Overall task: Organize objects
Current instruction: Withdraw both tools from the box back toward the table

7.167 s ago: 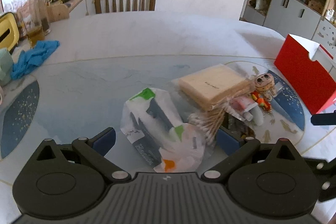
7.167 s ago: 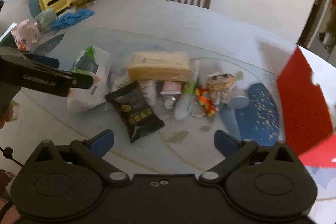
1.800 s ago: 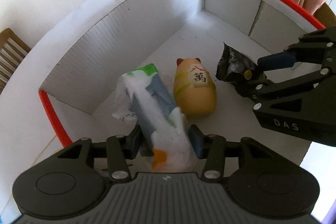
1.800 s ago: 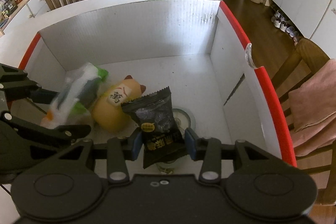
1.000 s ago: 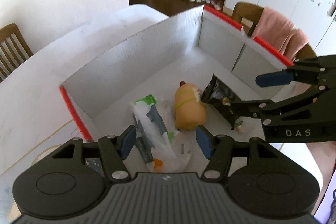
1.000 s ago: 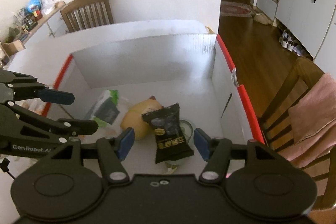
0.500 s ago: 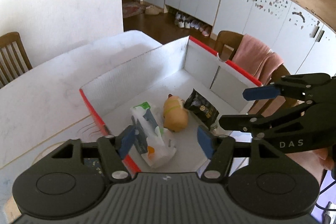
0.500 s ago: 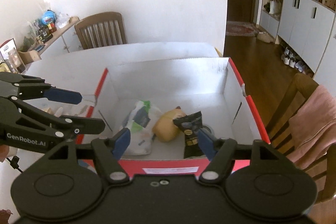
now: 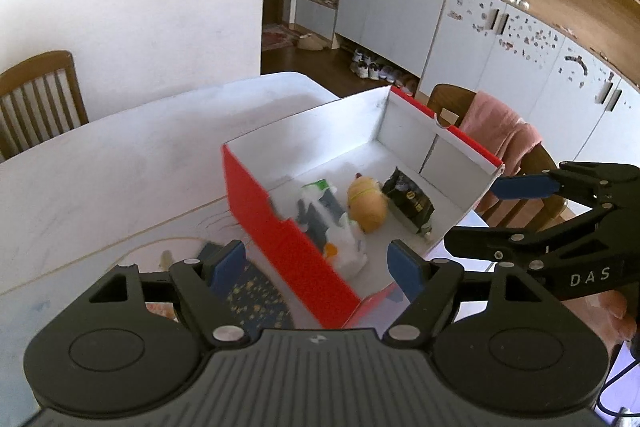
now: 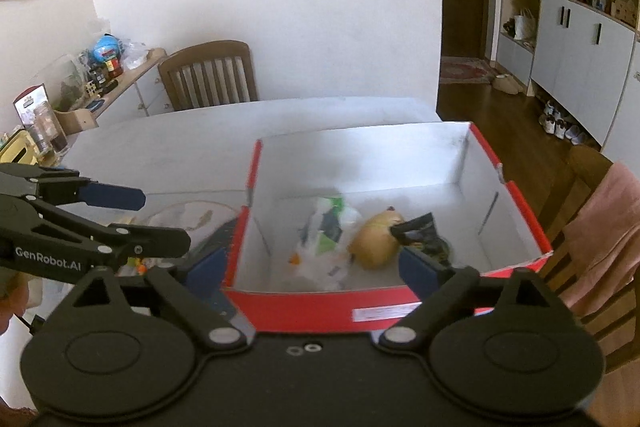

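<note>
1. Left wrist view: red box [image 9: 288, 247], white inside, holds a tissue pack [image 9: 324, 215], a yellow toy [image 9: 366, 205] and a black snack bag [image 9: 410, 203]. Left gripper [image 9: 316, 263] has just been opening, nothing between its jaws.
2. Right wrist view: same three lie on the box floor. Right gripper [image 10: 316, 269] has just been opening, empty.

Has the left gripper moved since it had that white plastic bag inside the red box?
Yes. The left gripper has backed up and out of the red box; its jaws have just been opening, empty, and the white bag lies inside.
</note>
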{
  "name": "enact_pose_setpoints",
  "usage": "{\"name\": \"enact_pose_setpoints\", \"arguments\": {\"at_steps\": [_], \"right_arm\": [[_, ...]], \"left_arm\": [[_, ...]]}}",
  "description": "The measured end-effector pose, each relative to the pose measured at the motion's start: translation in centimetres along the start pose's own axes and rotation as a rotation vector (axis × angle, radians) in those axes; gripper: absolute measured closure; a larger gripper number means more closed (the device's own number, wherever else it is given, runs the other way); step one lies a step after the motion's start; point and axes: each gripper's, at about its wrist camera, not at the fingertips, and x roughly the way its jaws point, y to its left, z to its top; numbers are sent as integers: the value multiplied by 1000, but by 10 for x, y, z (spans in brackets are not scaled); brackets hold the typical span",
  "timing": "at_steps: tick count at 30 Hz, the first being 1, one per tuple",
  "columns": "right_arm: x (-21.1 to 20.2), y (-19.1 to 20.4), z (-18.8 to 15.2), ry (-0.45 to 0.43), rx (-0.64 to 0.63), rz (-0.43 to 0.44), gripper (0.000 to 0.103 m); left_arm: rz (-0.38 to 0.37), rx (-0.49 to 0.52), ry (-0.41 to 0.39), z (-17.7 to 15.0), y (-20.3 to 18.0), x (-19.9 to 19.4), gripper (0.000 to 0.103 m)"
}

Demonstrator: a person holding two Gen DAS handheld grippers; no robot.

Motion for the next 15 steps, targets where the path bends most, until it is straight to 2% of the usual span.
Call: {"name": "enact_pose_setpoints", "arguments": {"at_steps": [2,7,12,15], "right_arm": [[-1,10,-1,-4,1,10,5],[0,37,-7,-11,-17,25,1],[2,64,-11,-5,-49,26,1],[5,78,-14,-1,-61,23,1]], "left_arm": [[0,-19,-4,-6,8,-6,19],[4,-51,-21,-20,28,-22,18],[-17,-85,-32,-36,50,-35,5],[-9,-91,-48,-46,63,-42,3]]}}
